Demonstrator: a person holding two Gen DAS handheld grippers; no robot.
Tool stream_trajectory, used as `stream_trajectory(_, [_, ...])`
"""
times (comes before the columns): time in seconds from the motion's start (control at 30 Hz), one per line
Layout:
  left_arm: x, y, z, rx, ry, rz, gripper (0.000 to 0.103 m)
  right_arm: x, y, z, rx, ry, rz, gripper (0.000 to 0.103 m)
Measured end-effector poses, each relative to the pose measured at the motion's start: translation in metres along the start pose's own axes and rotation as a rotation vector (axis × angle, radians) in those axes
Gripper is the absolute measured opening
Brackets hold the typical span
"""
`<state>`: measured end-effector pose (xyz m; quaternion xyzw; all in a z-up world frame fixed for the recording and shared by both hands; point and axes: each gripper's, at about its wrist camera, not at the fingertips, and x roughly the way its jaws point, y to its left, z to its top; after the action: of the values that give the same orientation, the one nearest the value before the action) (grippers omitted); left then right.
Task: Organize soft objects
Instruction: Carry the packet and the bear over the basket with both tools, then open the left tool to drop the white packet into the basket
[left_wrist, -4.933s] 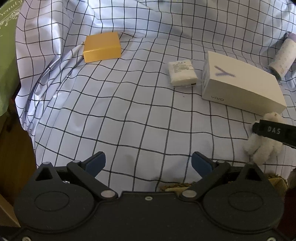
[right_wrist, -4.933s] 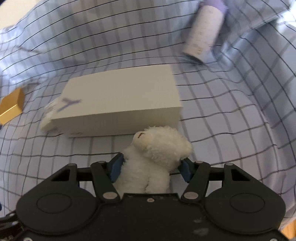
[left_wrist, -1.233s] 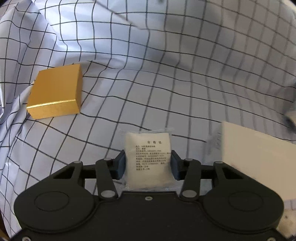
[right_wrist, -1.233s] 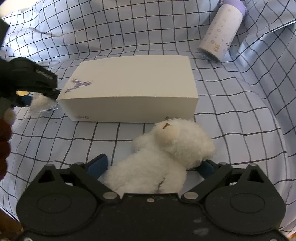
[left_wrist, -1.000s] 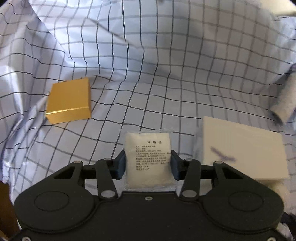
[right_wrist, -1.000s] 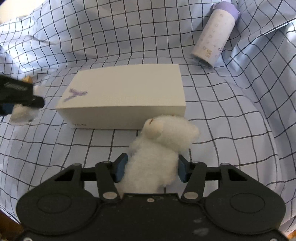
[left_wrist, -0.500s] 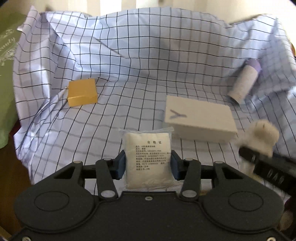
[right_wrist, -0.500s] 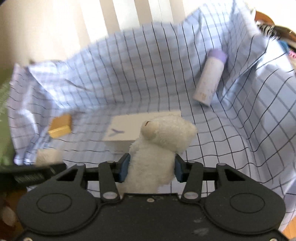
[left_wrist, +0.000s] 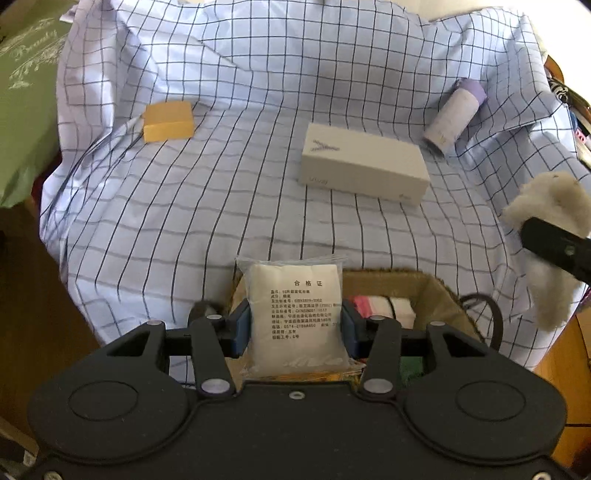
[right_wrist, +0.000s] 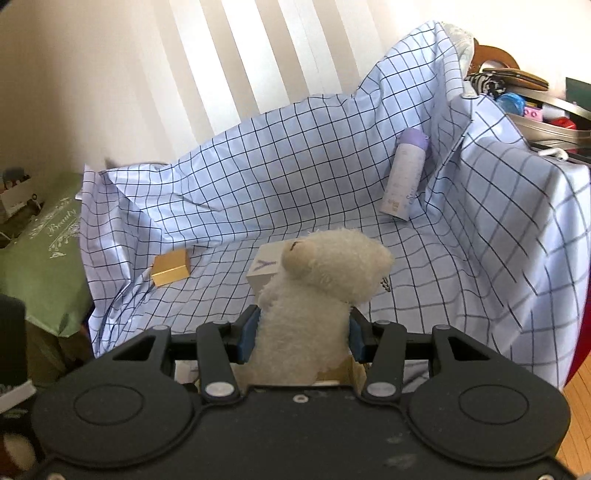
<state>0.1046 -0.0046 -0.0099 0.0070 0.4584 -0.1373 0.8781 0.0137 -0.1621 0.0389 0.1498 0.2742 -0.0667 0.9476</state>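
My left gripper (left_wrist: 294, 328) is shut on a white soft pack in clear wrap (left_wrist: 295, 314), held above a brown woven basket (left_wrist: 439, 299) at the front edge of the checked cloth. My right gripper (right_wrist: 301, 334) is shut on a white plush bear (right_wrist: 317, 295), held up in the air in front of the cloth. In the left wrist view the bear (left_wrist: 546, 221) shows at the right edge, clamped by the right gripper's black finger.
On the checked cloth (left_wrist: 221, 184) lie a white phone box (left_wrist: 364, 164), a gold box (left_wrist: 168, 122) and a purple-capped tube (left_wrist: 454, 114). The basket holds pink and white items. A green bag (right_wrist: 40, 254) stands left, cluttered shelves right.
Both grippers have pulled back and up from the cloth, each carrying its object. The basket has come into view under the left gripper.
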Motion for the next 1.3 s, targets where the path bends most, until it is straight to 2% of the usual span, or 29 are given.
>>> stream_trajectory(0.3, [-0.01,0.002,-0.024,-0.03,0.021,-0.007,0.048,-0.037,0.0,-0.027,-0.021,-0.017,0.029,0.049])
stream_trajectory(0.63, [0.003,0.004,-0.033,-0.042,0.05,0.029,0.048,-0.035,-0.007,-0.039,-0.009,0.036,0.012,0.049])
stream_trajectory(0.73, [0.004,0.005,-0.032,-0.047,0.05,0.032,0.052,-0.034,-0.009,-0.04,-0.004,0.043,0.005,0.049])
stream_trajectory(0.9, [0.0,0.002,-0.03,-0.043,0.023,0.039,0.059,-0.034,-0.011,-0.04,0.006,0.049,-0.002,0.049])
stream_trajectory(1.13, [-0.01,0.0,-0.032,-0.041,-0.009,0.052,0.061,-0.033,-0.011,-0.039,0.007,0.055,-0.004,0.05])
stream_trajectory(1.3, [-0.023,-0.004,-0.042,-0.03,-0.047,0.095,0.062,-0.029,-0.006,-0.036,-0.013,0.068,0.002,0.05])
